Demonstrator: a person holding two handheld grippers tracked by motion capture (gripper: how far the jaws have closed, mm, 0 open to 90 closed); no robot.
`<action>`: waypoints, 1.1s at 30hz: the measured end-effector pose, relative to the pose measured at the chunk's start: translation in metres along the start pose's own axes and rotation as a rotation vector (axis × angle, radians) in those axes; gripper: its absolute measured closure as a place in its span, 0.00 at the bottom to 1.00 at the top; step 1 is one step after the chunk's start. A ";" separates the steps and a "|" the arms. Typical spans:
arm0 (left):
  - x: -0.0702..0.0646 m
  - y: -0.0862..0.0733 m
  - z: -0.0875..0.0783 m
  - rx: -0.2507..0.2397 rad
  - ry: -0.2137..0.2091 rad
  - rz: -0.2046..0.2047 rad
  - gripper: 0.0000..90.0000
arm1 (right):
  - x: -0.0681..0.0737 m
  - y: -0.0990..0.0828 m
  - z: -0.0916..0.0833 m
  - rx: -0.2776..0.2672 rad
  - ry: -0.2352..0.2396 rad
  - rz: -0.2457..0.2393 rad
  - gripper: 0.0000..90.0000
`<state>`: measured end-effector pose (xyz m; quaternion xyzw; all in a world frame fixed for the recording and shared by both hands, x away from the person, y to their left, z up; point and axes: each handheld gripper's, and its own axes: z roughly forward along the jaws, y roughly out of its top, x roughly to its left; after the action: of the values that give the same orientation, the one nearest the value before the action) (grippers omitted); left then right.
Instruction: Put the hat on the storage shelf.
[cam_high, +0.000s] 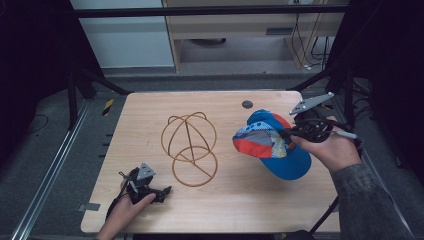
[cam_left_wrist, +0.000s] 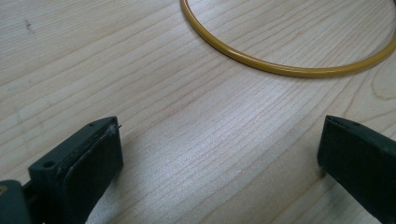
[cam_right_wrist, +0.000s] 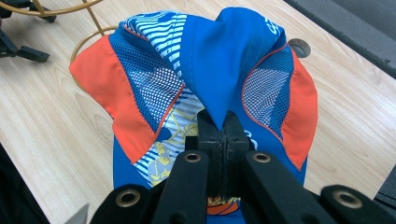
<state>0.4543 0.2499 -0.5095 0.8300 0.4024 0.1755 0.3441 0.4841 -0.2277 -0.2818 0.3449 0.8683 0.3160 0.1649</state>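
Blue-orange cap (cam_high: 272, 145): right of centre in high view, lifted above wooden table (cam_high: 235, 205) | right gripper (cam_high: 289, 134): clenched on the cap's blue cloth | left gripper (cam_high: 162, 190): lower left, jaws wide apart, nothing between | gold wire stand (cam_high: 190, 147): centre, on table

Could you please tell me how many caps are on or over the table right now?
1: a blue and orange cap, pinched in the right gripper over the table's right side.
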 end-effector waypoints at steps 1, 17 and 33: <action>0.000 0.000 0.000 0.000 0.001 0.000 0.00 | 0.001 0.001 -0.002 -0.008 0.001 0.000 1.00; -0.001 0.000 0.000 0.000 0.000 0.003 0.00 | 0.011 0.011 -0.013 -0.031 -0.001 -0.040 1.00; -0.001 0.000 0.000 -0.001 0.000 0.001 0.00 | 0.025 0.033 -0.031 -0.100 -0.009 -0.088 1.00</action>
<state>0.4535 0.2494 -0.5096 0.8301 0.4017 0.1759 0.3445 0.4675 -0.2053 -0.2382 0.2991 0.8651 0.3497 0.1995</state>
